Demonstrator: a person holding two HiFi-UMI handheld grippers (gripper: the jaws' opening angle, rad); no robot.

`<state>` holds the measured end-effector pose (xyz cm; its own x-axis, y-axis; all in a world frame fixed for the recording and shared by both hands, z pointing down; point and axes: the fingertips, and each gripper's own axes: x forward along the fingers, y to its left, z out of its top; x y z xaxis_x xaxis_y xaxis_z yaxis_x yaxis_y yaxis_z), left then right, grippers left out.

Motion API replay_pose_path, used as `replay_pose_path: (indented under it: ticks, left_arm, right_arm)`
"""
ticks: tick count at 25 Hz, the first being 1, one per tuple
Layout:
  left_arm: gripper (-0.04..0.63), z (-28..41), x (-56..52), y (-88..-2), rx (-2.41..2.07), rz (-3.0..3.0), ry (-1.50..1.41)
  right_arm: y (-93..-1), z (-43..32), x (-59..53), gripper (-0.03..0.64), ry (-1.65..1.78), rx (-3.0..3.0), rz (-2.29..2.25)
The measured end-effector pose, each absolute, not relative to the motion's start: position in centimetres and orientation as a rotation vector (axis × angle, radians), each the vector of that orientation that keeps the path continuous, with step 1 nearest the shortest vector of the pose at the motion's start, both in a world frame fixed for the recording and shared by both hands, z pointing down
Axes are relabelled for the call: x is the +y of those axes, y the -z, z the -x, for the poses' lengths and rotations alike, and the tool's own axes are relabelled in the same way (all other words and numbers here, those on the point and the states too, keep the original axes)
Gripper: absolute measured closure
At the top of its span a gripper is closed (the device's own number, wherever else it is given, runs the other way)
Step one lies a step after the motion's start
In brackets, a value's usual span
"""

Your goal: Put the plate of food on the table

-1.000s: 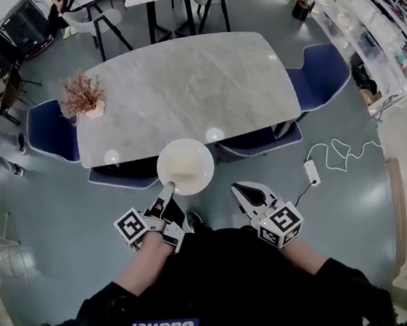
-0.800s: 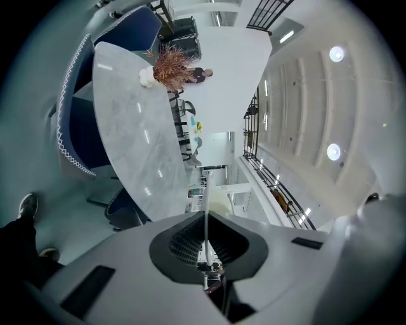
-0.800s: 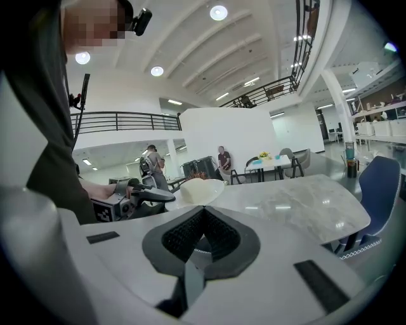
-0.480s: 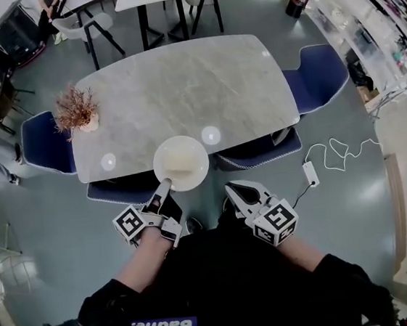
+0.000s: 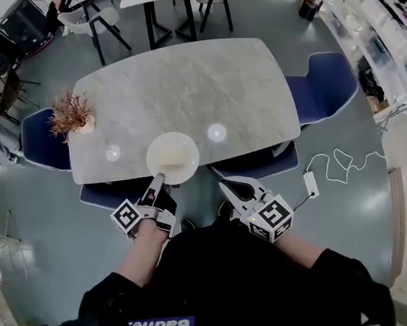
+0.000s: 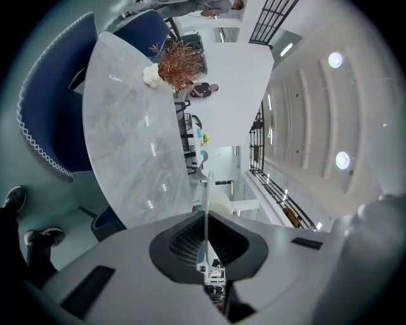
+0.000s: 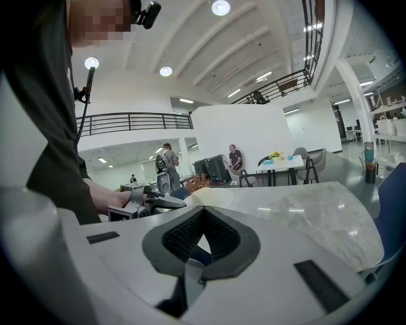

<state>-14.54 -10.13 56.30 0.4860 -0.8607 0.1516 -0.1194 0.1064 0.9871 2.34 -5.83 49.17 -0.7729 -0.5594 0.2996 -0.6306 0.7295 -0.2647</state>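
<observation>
Right gripper (image 7: 204, 209): jaws closed tip to tip, nothing between them. Just beyond the tips, a pale plate (image 7: 212, 194) sits at the near edge of the marble table (image 7: 304, 206). The left gripper (image 7: 180, 203), held in a hand (image 7: 104, 199), reaches the plate's rim. A blue chair (image 7: 394, 209) is at far right.

Left gripper (image 5: 159, 180) points to 1 o'clock, jaws clamped on the plate (image 5: 173, 157) rim. Right gripper (image 5: 230, 187) points to 10 o'clock, jaws together, empty.
</observation>
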Motion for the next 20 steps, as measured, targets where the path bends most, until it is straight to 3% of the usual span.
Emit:
replay_pose_path:
  ticks: [20]
  left_arm:
    - [0.578, 15.6, -22.1, -65.6, -1.032, -1.348, 0.693]
  right_arm:
    - [-51.6, -7.2, -9.2, 0.607, -0.560, -2.588, -1.034]
